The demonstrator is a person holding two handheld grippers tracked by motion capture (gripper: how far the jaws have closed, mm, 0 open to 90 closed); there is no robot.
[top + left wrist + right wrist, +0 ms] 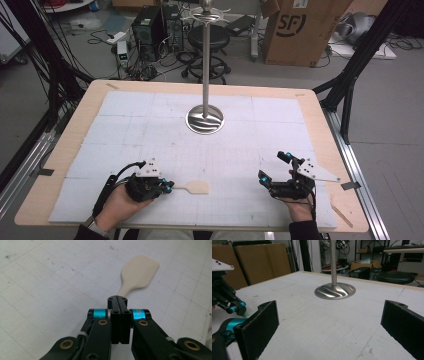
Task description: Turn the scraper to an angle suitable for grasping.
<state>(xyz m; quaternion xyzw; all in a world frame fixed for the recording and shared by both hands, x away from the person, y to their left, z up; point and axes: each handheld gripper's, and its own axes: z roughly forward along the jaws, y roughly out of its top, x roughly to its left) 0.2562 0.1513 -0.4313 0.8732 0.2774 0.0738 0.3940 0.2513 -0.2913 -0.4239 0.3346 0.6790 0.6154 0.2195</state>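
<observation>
A pale beige spatula (196, 187) lies flat on the white gridded mat (150, 125) near the front left, blade pointing right. My left gripper (170, 187) is shut on its handle end. In the left gripper view the jaws are pressed together on the handle and the spatula's blade (139, 272) sticks out beyond them. My right gripper (274, 170) rests at the front right, open and holding nothing. Its two pads (259, 327) stand wide apart over bare mat in the right gripper view. A metal stand (205, 119) with a round base and a tall pole rises at the mat's centre back.
The mat covers a wooden table (60, 150). The stand's base (335, 290) lies ahead of the right gripper, and the left gripper (227, 300) shows at that view's left edge. Beyond the table are a stool (210, 40), a cardboard box (300, 30) and cables.
</observation>
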